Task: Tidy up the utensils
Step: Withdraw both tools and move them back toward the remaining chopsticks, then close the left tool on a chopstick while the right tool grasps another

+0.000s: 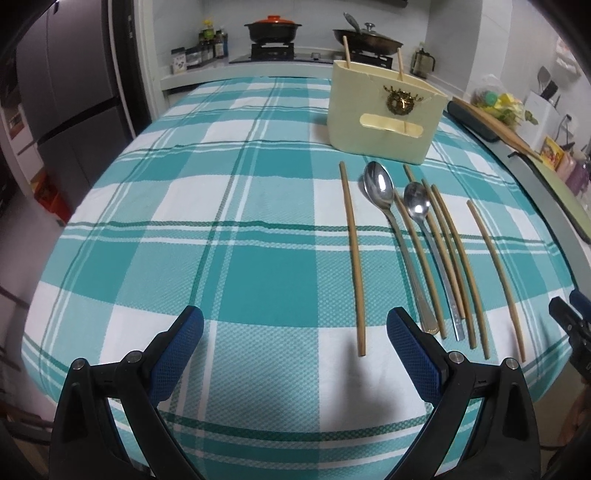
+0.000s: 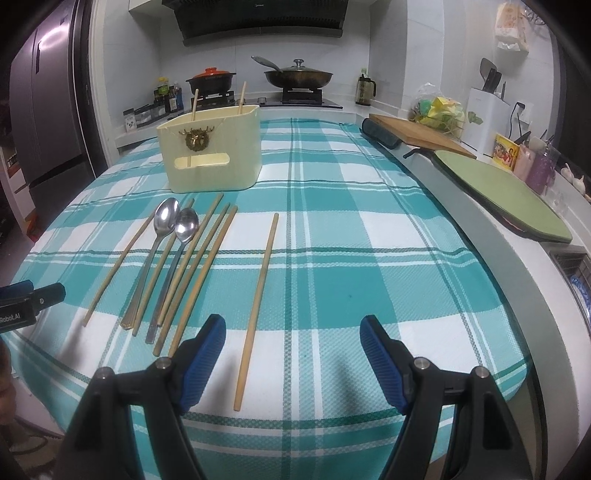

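Observation:
A cream utensil holder (image 1: 384, 114) (image 2: 212, 151) stands at the far side of the checked tablecloth with two chopsticks (image 1: 347, 53) upright in it. In front of it lie two metal spoons (image 1: 380, 184) (image 2: 166, 218) and several bamboo chopsticks (image 1: 352, 258) (image 2: 207, 269). One chopstick (image 2: 258, 295) lies apart to the right, just ahead of my right gripper (image 2: 293, 332). My left gripper (image 1: 295, 325) hovers over bare cloth, left of the utensils. Both grippers are open and empty.
A stove with a pot (image 1: 273, 29) and a pan (image 2: 297, 75) stands behind the table. A cutting board (image 2: 417, 134) and a green mat (image 2: 506, 192) lie on the counter to the right. A fridge (image 1: 62, 110) stands to the left.

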`<state>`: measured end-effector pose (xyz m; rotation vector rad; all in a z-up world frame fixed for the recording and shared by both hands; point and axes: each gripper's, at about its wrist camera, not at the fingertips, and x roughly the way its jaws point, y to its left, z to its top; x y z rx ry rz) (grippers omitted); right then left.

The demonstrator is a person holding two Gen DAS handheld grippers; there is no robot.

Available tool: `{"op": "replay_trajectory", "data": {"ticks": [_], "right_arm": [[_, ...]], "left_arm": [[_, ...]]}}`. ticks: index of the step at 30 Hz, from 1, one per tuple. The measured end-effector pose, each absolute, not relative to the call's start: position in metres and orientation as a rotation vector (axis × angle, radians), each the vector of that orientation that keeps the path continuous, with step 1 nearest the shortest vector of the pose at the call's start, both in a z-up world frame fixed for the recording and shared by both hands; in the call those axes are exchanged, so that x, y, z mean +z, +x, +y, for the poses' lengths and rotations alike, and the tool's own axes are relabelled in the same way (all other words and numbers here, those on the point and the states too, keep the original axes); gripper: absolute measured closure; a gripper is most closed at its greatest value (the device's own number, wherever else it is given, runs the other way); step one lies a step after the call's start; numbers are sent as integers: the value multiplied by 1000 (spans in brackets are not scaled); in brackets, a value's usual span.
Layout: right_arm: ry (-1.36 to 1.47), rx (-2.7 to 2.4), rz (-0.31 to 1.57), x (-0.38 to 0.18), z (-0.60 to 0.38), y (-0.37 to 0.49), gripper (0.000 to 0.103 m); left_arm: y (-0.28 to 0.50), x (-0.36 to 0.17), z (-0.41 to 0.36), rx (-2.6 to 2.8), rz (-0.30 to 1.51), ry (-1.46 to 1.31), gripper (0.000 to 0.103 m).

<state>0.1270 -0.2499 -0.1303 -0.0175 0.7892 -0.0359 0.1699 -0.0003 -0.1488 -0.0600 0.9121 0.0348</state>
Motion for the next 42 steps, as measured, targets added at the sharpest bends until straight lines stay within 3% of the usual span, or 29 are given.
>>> {"op": "replay_trajectory", "data": {"ticks": [24, 31, 42], "right_arm": [[6, 23, 819, -145, -243, 138, 27], [15, 38, 836, -143, -249, 158, 39], [-24, 116, 921, -148, -241, 222, 40]], "left_arm": [[188, -164, -7, -60, 945, -34, 2], [222, -162, -5, -70, 952, -6, 2], [277, -175, -8, -82, 1000, 11, 3]]}}
